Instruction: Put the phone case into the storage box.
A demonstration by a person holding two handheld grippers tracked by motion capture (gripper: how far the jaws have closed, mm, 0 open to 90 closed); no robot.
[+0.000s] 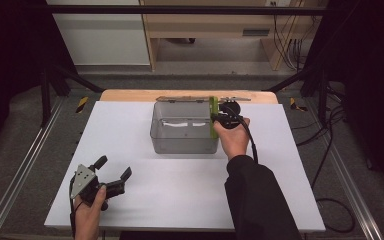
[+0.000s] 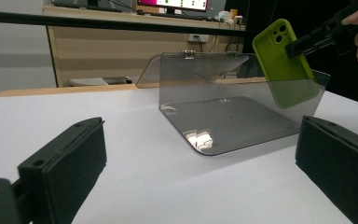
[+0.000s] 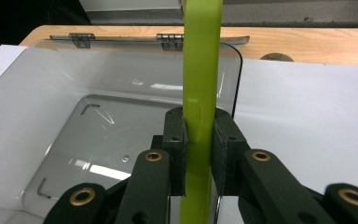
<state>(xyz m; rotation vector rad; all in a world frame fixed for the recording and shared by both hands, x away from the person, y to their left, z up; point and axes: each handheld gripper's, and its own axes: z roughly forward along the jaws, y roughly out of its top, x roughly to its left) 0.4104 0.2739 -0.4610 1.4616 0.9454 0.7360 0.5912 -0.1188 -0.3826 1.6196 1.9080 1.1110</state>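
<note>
A clear grey plastic box (image 1: pixel 184 134) with its hinged lid (image 1: pixel 185 98) folded back sits on the white table, also seen as the box (image 2: pixel 233 116) and the box (image 3: pixel 74 140). My right gripper (image 1: pixel 219 120) is shut on a lime-green phone (image 1: pixel 213 117), held on edge at the box's right wall. The phone (image 2: pixel 282 60) stands partly inside the box, its camera end up. Both pads clamp the phone (image 3: pixel 200 70) by its flat faces. My left gripper (image 1: pixel 114 169) rests open near the table's front left corner, with nothing between its pads (image 2: pixel 65 172).
The white table top (image 1: pixel 130 200) has free room in front of and beside the box. A wooden strip (image 1: pixel 130 95) runs along the far edge. Metal rails, cables and a wooden cabinet (image 1: pixel 210 30) lie beyond the table.
</note>
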